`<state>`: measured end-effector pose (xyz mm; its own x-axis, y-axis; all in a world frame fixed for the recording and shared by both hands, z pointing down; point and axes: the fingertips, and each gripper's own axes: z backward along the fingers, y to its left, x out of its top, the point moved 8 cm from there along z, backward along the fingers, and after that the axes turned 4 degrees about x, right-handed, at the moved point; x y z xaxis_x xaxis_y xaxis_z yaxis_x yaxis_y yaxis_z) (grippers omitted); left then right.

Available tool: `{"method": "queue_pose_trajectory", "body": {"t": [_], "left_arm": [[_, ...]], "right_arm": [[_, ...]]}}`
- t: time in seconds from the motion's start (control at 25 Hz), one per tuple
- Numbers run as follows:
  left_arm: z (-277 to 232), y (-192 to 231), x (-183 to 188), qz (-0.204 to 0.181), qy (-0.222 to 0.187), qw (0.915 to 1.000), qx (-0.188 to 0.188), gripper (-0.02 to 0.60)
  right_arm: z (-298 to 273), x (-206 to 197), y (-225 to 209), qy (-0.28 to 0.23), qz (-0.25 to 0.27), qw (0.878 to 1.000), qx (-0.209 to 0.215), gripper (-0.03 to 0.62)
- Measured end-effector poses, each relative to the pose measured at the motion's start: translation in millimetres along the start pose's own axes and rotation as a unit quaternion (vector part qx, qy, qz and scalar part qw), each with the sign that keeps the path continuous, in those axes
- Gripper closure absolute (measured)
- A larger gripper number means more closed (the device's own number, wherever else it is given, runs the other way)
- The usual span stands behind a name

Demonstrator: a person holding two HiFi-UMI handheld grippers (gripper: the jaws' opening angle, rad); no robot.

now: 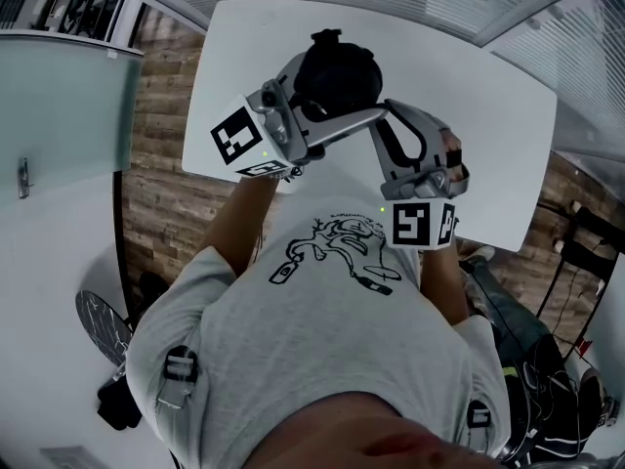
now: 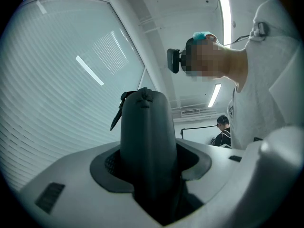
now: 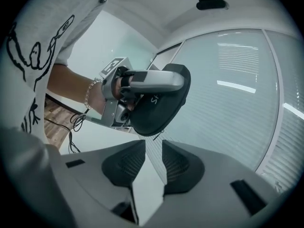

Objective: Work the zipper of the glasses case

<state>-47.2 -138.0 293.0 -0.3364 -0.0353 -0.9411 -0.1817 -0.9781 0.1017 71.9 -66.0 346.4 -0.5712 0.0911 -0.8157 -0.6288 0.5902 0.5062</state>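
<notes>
A black zipped glasses case (image 1: pixel 337 66) hangs in the air above the white table (image 1: pixel 479 115). My left gripper (image 1: pixel 342 107) is shut on it, with its pads pressing both flat sides of the case (image 2: pixel 145 141). The zipper pull (image 2: pixel 117 117) hangs off the case's top left edge. In the right gripper view the case (image 3: pixel 159 109) sits crosswise in the left gripper (image 3: pixel 148 82), and a thin pull tab (image 3: pixel 158 135) dangles from its lower rim. My right gripper (image 3: pixel 153 158) stands open just below that tab, with nothing between its pads (image 3: pixel 124 164).
The table's front edge (image 1: pixel 322 179) runs close to the person's chest. Wood flooring (image 1: pixel 166 154) lies at the left, and a glass partition (image 1: pixel 59 115) beyond it. Dark chairs (image 1: pixel 586 252) stand at the right. Another person (image 2: pixel 222 132) stands far behind.
</notes>
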Motion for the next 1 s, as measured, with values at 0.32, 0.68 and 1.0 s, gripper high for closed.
{"method": "queue_pose_trajectory", "body": {"t": [0.32, 0.68, 1.0], "left_arm": [[-4, -7, 1, 0.012, 0.016, 0.9997, -0.015, 0.328], [5, -13, 3, 0.022, 0.020, 0.9994, -0.018, 0.328], [0, -26, 4, 0.025, 0.013, 0.9994, -0.020, 0.328]], "right_arm": [[-6, 6, 3, 0.023, 0.044, 0.999, -0.019, 0.479], [-6, 13, 6, 0.023, 0.046, 0.998, -0.037, 0.588], [9, 13, 6, 0.023, 0.040, 0.998, -0.033, 0.589]]}}
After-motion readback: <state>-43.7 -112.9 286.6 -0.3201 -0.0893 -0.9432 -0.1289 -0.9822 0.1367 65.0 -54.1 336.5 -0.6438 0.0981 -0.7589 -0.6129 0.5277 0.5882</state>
